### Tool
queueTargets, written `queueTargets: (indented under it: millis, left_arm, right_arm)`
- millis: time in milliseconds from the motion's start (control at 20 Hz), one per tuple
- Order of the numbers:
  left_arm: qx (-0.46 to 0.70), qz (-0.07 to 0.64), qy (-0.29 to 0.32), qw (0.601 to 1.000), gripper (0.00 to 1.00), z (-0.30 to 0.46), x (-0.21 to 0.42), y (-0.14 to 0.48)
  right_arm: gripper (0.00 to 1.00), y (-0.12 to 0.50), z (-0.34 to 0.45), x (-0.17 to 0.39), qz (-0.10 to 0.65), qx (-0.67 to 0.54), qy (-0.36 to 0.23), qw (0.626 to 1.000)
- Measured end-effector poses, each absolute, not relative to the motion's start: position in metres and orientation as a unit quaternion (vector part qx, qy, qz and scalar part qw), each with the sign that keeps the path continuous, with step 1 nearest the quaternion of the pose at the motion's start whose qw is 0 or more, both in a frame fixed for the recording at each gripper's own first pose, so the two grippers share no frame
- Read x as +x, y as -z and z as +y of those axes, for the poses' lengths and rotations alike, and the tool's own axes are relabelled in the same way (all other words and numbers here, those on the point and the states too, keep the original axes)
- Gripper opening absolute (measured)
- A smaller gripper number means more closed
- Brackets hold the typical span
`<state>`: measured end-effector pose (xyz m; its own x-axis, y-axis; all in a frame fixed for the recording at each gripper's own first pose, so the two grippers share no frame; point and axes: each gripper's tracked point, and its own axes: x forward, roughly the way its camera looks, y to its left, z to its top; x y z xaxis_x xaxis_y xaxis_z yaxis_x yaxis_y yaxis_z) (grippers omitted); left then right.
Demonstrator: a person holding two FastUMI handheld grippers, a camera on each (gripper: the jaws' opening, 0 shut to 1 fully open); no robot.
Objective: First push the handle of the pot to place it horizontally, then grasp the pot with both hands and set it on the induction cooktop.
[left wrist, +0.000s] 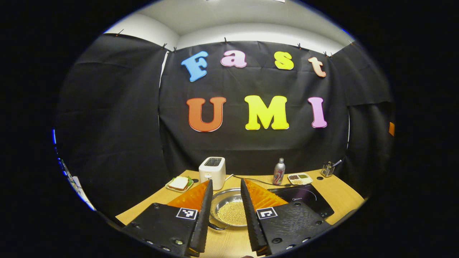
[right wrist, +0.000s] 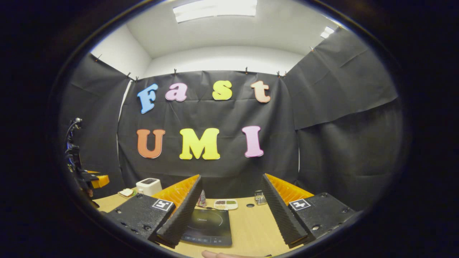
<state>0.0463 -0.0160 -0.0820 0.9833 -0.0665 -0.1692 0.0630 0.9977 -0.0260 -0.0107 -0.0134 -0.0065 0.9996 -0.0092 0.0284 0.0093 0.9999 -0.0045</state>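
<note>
Left gripper view: my left gripper point(left wrist: 226, 186) hangs spread over the table point(left wrist: 344, 191), the pot point(left wrist: 229, 209) (its bottom covered in pale yellow grains) framed between the fingers, untouched. Induction cooktop point(left wrist: 304, 200) lies just beside it. Behind stand a toaster point(left wrist: 212, 172), sandwich plate point(left wrist: 178, 184), spray can point(left wrist: 279, 172), divided snack tray point(left wrist: 300, 178) and utensil holder point(left wrist: 327, 169). My right gripper point(right wrist: 231, 182) is spread too, above the cooktop, holding nothing.

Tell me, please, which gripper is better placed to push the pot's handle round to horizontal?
Probably the left gripper: its open fingers frame the pot, with the dark handle just ahead of them. The right gripper is open over the induction cooktop, away from the pot.
</note>
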Motion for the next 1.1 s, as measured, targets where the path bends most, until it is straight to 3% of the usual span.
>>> queueTargets:
  millis: [200, 250, 300, 350, 600, 1100]
  left_arm:
    - [-0.006, 0.125, 0.034, 0.992, 0.31, -0.017, 0.061, 0.12]
    - [-0.014, 0.142, 0.039, 0.989, 0.22, -0.019, 0.062, 0.132]
    - [-0.02, 0.161, 0.049, 0.985, 0.06, -0.025, 0.061, 0.146]
    - [-0.026, 0.181, 0.056, 0.982, 0.02, -0.03, 0.061, 0.16]
    - [0.013, 0.24, 0.083, 0.967, 0.0, -0.041, 0.063, 0.217]
    - [0.021, 0.348, 0.083, 0.934, 0.0, -0.041, 0.065, 0.305]
  right_arm:
    - [0.99, 0.015, -0.013, -0.008, -0.008, 0.0, 0.004, 1.0]
    - [0.99, 0.017, -0.013, -0.007, -0.006, 0.0, 0.005, 1.0]
    - [0.99, 0.02, -0.012, -0.006, -0.005, 0.001, 0.005, 1.0]
    - [0.99, 0.024, -0.011, -0.004, -0.001, 0.001, 0.005, 1.0]
    - [0.99, 0.041, -0.006, 0.002, 0.016, -0.001, -0.004, 1.0]
    - [1.0, 0.07, -0.014, 0.017, 0.053, 0.007, -0.003, 0.999]
